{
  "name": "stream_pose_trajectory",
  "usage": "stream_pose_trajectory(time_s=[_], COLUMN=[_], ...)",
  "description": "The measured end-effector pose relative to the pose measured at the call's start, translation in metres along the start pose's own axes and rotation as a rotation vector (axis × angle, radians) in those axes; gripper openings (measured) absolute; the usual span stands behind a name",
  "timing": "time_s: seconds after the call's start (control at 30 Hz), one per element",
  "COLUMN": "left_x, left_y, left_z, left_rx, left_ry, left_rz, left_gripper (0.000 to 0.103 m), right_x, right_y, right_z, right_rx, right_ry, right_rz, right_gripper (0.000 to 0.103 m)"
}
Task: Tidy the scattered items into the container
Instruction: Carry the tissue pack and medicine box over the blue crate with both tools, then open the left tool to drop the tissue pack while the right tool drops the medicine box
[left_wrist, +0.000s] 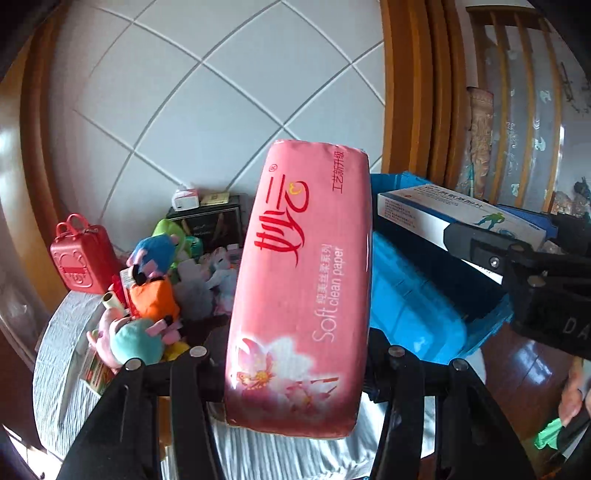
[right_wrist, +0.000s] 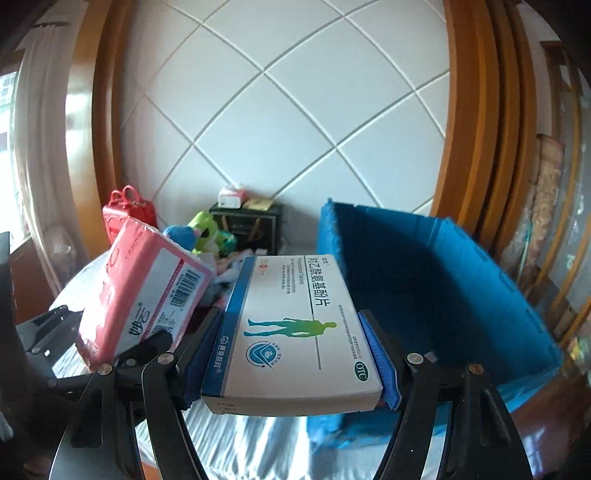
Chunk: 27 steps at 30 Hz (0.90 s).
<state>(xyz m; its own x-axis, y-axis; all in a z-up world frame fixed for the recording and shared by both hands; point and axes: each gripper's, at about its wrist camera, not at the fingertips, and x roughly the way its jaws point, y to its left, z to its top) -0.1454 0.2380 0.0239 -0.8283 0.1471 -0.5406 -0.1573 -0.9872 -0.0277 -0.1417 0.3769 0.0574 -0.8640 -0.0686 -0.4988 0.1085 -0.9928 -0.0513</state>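
Both clamped: left gripper (left_wrist: 295, 354) on pink plastic-wrapped tissue pack (left_wrist: 301, 288) reading "Soft clean paper"; right gripper (right_wrist: 295, 350) on white-and-blue cardboard medicine box (right_wrist: 295, 332) marked "OTC", "Paracetamol Tablets".
Just beyond, open blue fabric storage bin (right_wrist: 424, 280), interior showing nothing; further left, heaped plush toys (left_wrist: 147, 295) and red plastic toy suitcase (left_wrist: 79, 254) on pale-clothed round table (left_wrist: 55, 365).

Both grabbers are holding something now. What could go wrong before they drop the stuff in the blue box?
1. The pink tissue pack is soft and long, gripped only near its lower end by the left gripper; it might sag or slip out.
2. The right gripper holds the medicine box close beside the tissue pack, so the two could bump on the way to the blue bin.
3. Either item could catch the bin's wall and fall outside.
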Motion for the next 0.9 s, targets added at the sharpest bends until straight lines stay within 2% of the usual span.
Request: stream_pose_trajectory(time_s=[0.1, 0.23, 0.33, 0.47, 0.6, 0.7, 0.9], left_x=[0.012, 0.043, 0.080, 0.146, 0.216, 0.263, 0.343], left_y=[-0.044, -0.114, -0.162, -0.210, -0.230, -0.233, -0.221], left_z=[0.040, 0.090, 0.124, 0.150, 0.153, 0.143, 0.090], left_rx=[0.020, 0.075, 0.080, 0.070, 0.050, 0.073, 0.027], left_ry=[0.017, -0.013, 0.040, 0.212, 0.422, 0.539, 0.801], left_rz=[-0.049, -0.030, -0.065, -0.098, -0.092, -0.027, 0.019], left_gripper=[0.051, 0.051, 0.051, 0.051, 0.051, 0.051, 0.051], right_x=[0.000, 0.015, 0.038, 0.083, 0.145, 0.197, 0.289], right_y=[-0.049, -0.127, -0.186, -0.254, -0.294, -0.305, -0.309], right_z=[0.018, 0.039, 0.057, 0.075, 0.071, 0.053, -0.003], right_rx=[-0.014, -0.038, -0.052, -0.064, -0.098, -0.133, -0.183], right_ry=[-0.021, -0.030, -0.010, 0.090, 0.249, 0.393, 0.690], right_rz=[-0.060, -0.119, -0.143, -0.117, -0.068, -0.024, 0.075], right_gripper=[0.072, 0.072, 0.072, 0.072, 0.072, 0.072, 0.072])
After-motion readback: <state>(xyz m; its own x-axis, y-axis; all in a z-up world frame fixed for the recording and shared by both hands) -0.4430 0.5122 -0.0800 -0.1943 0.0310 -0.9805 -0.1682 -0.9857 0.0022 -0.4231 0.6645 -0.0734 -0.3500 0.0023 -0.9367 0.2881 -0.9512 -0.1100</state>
